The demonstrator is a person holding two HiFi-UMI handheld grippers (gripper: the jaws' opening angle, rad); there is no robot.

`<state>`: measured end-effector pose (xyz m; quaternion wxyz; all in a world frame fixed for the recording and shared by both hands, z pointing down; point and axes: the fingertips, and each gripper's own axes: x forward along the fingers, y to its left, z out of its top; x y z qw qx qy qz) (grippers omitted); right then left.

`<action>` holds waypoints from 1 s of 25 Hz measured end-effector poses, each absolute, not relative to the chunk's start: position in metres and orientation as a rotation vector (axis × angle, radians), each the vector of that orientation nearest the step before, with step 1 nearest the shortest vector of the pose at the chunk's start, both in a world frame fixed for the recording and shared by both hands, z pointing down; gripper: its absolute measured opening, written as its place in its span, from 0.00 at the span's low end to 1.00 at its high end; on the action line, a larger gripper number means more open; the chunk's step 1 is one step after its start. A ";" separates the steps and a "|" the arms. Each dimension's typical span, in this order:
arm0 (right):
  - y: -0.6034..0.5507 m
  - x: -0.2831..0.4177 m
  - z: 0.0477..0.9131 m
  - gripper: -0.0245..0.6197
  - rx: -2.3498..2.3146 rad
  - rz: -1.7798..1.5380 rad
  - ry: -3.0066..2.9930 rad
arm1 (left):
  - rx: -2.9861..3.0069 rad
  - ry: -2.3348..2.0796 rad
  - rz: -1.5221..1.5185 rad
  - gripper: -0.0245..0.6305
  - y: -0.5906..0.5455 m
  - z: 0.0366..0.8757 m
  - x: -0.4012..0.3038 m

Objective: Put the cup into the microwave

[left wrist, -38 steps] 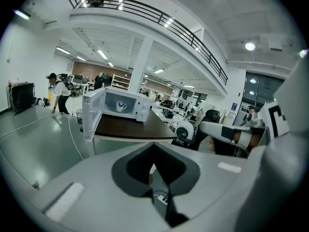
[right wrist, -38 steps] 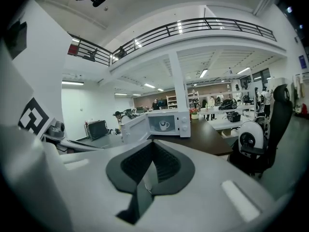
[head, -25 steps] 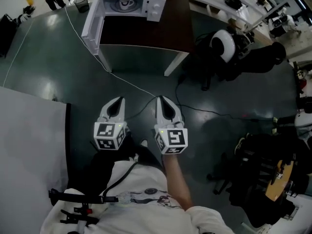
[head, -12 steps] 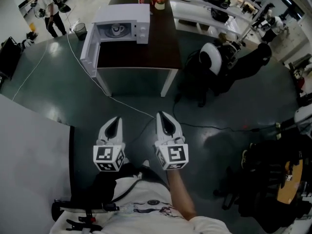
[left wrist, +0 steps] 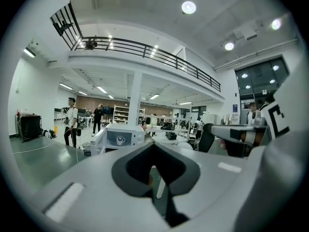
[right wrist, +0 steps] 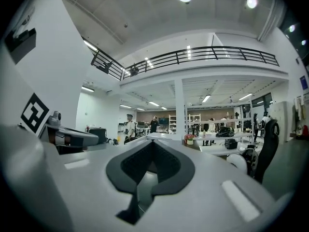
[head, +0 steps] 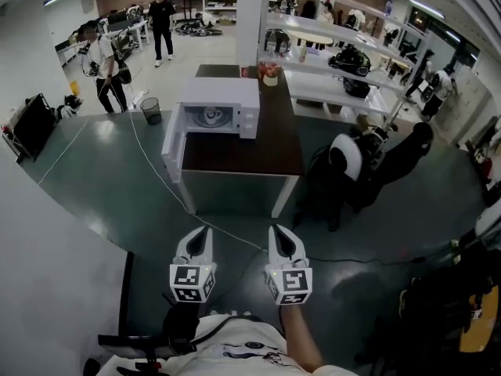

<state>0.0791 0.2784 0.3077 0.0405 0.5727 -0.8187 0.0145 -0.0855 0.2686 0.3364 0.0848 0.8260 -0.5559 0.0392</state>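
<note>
Left gripper [head: 201,233] & right gripper [head: 279,231] both closed, empty, side by side above dark green floor [head: 94,163]; cup [head: 211,117] sits inside open-door microwave [head: 220,91] on brown table [head: 259,147], bright workshop rm

Bright overhead lighting, fisheye-warped edges

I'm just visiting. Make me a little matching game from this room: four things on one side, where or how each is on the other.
1 cup
2 microwave door
3 bin
4 left tongs

a swung open
b on the floor
c inside the microwave
d shut, holding nothing

Pairs: 1-c, 2-a, 3-b, 4-d
</note>
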 end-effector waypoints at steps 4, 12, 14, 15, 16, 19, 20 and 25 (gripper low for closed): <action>0.271 0.075 0.304 0.04 1.771 0.028 -2.515 | 2.479 -1.650 0.112 0.04 0.262 0.334 -0.090; 0.261 0.073 0.292 0.04 1.788 -0.013 -2.539 | 2.499 -1.649 0.091 0.04 0.250 0.327 -0.093; 0.261 0.073 0.292 0.04 1.789 -0.012 -2.540 | 2.504 -1.644 0.087 0.04 0.249 0.326 -0.092; 0.261 0.073 0.292 0.04 1.790 -0.011 -2.541 | 2.506 -1.641 0.087 0.04 0.248 0.327 -0.091; 0.260 0.073 0.292 0.04 1.790 -0.012 -2.540 | 2.506 -1.637 0.086 0.04 0.247 0.327 -0.091; 0.259 0.073 0.293 0.04 1.789 -0.017 -2.538 | 2.506 -1.624 0.091 0.04 0.245 0.329 -0.088; 0.259 0.073 0.293 0.04 1.791 -0.018 -2.537 | 2.506 -1.620 0.093 0.04 0.245 0.330 -0.088; 0.258 0.069 0.296 0.04 1.760 -0.034 -2.537 | 2.508 -1.617 0.096 0.04 0.243 0.333 -0.086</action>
